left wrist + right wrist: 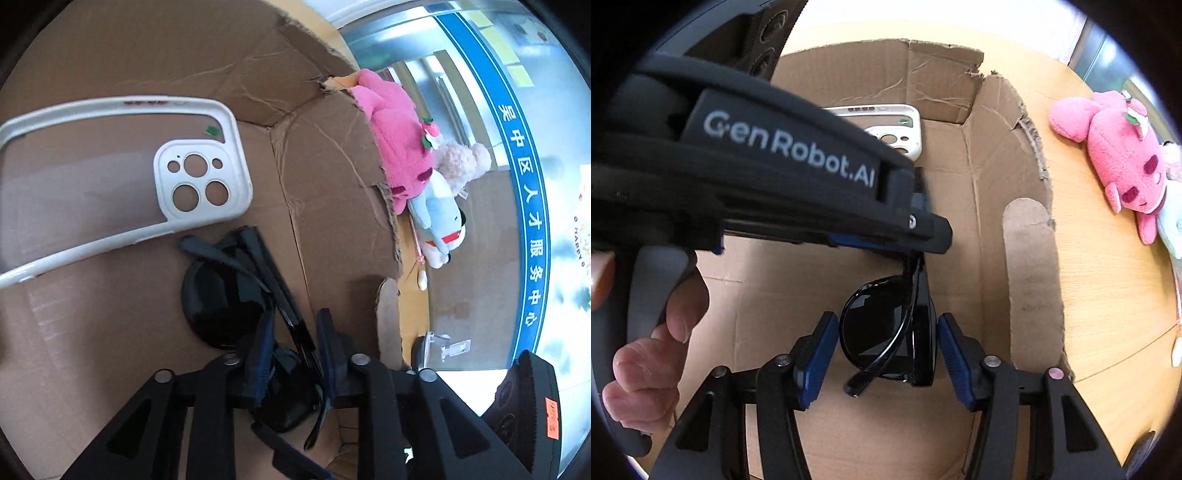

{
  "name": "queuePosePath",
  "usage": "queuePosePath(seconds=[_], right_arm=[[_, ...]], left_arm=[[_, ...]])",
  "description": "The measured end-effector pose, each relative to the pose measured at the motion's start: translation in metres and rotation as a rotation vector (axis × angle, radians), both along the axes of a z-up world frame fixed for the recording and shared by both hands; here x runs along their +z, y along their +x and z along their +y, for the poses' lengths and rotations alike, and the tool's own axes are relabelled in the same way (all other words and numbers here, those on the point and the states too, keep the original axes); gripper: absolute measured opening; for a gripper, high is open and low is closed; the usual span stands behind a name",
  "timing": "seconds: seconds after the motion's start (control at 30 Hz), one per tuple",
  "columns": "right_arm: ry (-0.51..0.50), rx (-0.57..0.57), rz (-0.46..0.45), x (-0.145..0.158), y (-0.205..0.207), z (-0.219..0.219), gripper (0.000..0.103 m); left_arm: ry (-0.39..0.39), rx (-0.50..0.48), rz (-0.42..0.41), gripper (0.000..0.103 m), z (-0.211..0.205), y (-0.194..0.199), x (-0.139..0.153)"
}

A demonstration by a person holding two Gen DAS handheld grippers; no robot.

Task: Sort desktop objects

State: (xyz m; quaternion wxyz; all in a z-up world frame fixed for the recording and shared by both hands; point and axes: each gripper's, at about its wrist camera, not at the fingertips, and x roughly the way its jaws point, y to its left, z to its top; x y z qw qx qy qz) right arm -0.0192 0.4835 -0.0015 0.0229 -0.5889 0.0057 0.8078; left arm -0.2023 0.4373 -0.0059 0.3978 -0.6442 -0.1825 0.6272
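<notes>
Black folded sunglasses (229, 295) hang inside a cardboard box (325, 155). My left gripper (293, 332) is shut on the sunglasses' frame near the bridge. In the right wrist view the left gripper crosses the upper left and holds the sunglasses (886, 328) from above. My right gripper (888, 354) is open, its blue pads either side of the sunglasses without touching them. A white phone case (147, 173) lies on the box floor, also seen in the right wrist view (897, 129).
A pink plush toy (1123, 162) lies on the wooden table (1115, 295) right of the box, beside a blue-white plush (439, 221) and a beige one (461, 162). Box walls (1004, 147) surround both grippers.
</notes>
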Motion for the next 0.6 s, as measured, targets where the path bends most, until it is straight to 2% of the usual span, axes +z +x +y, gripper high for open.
queuePosePath(seconds=[0.1,0.17,0.3,0.43,0.53,0.6], right_arm=[[0.034,0.003,0.012,0.009,0.012,-0.005,0.063],[0.061,0.004,0.036,0.02,0.024,-0.009,0.078],[0.066,0.011,0.107,0.045,0.053,-0.012,0.078],[0.079,0.038,0.234,0.08,0.095,-0.013,0.078],[0.079,0.105,0.323,0.1,0.121,-0.016,0.078],[0.063,0.154,0.347,0.105,0.122,-0.014,0.078]], left_arm=[[-0.014,-0.004,0.039,0.047,-0.005,0.006,0.014],[-0.014,-0.005,0.076,0.048,-0.01,0.012,0.03],[-0.026,0.004,0.155,0.048,-0.027,0.025,0.063],[-0.056,0.061,0.315,0.049,-0.059,0.048,0.111],[-0.069,0.157,0.449,0.061,-0.097,0.074,0.146],[-0.123,0.229,0.548,0.065,-0.12,0.097,0.165]])
